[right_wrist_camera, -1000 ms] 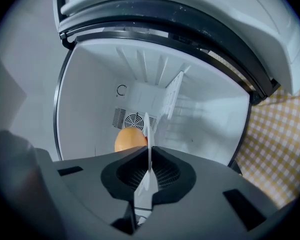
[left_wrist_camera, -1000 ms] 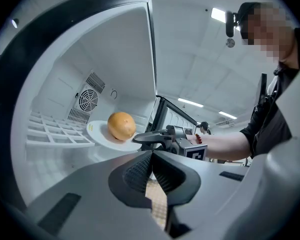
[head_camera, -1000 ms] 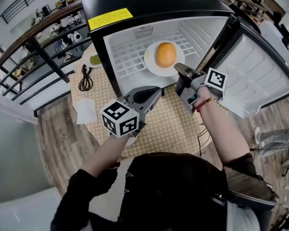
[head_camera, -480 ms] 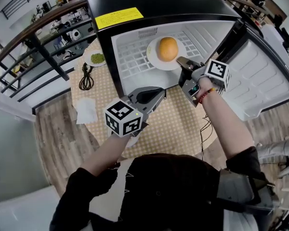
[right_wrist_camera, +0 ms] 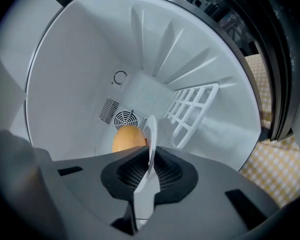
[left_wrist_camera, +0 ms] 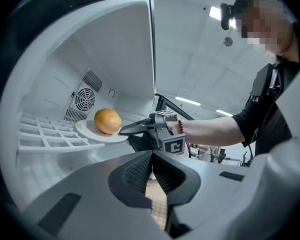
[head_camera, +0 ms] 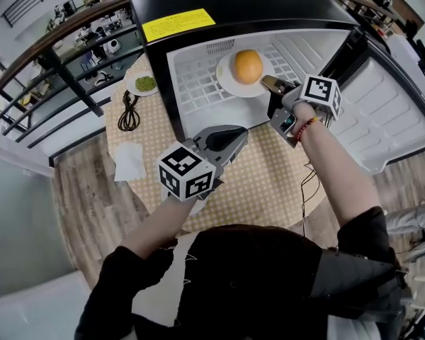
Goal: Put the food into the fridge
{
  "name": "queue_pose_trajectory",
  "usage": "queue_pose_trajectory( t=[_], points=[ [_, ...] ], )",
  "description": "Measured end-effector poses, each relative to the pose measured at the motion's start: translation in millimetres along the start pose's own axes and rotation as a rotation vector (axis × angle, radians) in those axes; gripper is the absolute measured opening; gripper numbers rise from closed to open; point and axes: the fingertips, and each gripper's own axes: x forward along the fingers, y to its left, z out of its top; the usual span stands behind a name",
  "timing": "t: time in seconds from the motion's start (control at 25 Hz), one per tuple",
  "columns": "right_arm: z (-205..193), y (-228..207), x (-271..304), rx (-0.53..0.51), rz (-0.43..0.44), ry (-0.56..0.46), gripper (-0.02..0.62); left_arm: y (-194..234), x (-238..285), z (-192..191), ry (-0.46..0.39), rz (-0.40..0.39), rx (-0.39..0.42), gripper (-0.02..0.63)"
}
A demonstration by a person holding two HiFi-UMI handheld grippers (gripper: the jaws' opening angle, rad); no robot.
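A round orange food item (head_camera: 248, 66) lies on a white plate (head_camera: 229, 83) that rests on the white wire shelf (head_camera: 195, 87) inside the open black fridge. My right gripper (head_camera: 270, 84) pinches the plate's near rim; its jaws are opening slightly, with the rim (right_wrist_camera: 151, 134) still pressed between the pads. The right gripper view has the food (right_wrist_camera: 126, 139) behind the rim, in front of the fridge's back vent. My left gripper (head_camera: 234, 134) hovers shut and empty over the table in front of the fridge. The left gripper view shows the food (left_wrist_camera: 107, 120) and the right gripper (left_wrist_camera: 126, 130).
The fridge door (head_camera: 382, 112) stands open to the right. A checkered round table (head_camera: 269, 183) carries a small plate of green food (head_camera: 144, 84), a coiled cable (head_camera: 128, 113) and a white napkin (head_camera: 129, 161). A railing and shelves run behind on the left.
My right gripper has pushed the plate with the food deeper into the fridge along the wire shelf. The left gripper has barely moved.
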Motion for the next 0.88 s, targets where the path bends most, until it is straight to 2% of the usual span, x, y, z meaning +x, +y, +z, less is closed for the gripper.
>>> queue_pose_trajectory(
  t=[0.44,0.88],
  points=[
    [1,2,7,-0.073,-0.018,0.069,0.034,-7,4,2,-0.011,0.045,-0.007,0.012],
    [3,6,12,-0.274,-0.042,0.108,0.061,-13,15,5,-0.025,0.084,-0.022,0.012]
  ],
)
